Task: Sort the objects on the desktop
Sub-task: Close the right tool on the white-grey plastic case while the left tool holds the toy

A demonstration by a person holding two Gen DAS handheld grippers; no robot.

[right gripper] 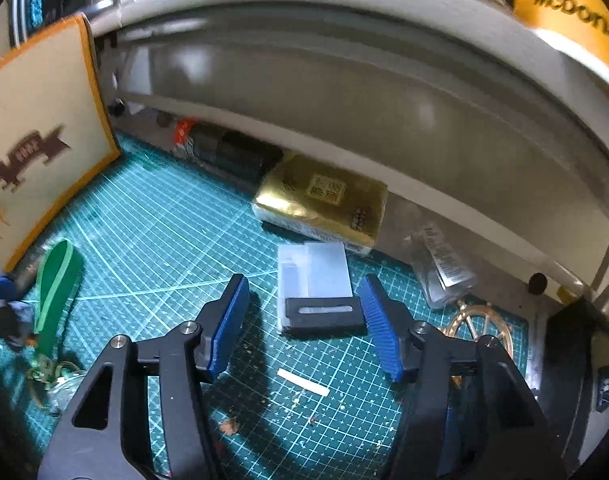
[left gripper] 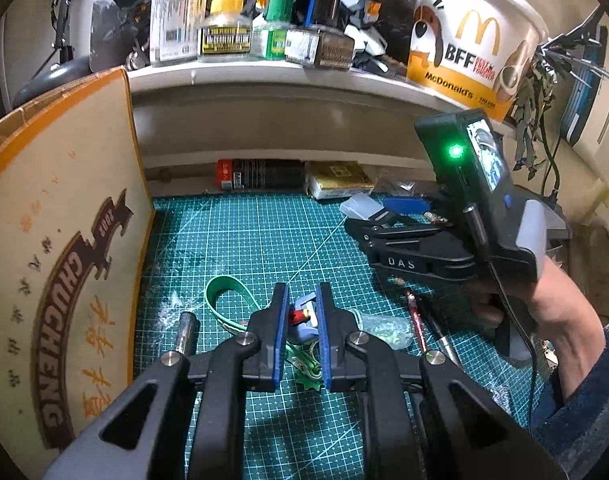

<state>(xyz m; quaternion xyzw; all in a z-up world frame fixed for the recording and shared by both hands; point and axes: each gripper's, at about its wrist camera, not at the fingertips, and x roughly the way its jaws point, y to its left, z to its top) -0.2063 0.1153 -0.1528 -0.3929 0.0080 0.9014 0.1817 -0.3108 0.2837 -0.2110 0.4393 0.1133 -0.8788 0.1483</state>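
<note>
A tall tan cardboard box [left gripper: 60,240] stands at the left of the green grid cutting mat [left gripper: 244,232] on the worktop. Next to it lies a green strap loop [left gripper: 224,292]. The left gripper [left gripper: 300,320] has its jaws shut on a small light-blue plastic toy piece [left gripper: 304,316] above the mat. Further right, the right gripper [right gripper: 304,320] has its jaws open. A small clear plastic case with a black end [right gripper: 316,288] lies on the mat between them, not touched.

Teal, white-gridded cutting mat [right gripper: 164,240]
</note>
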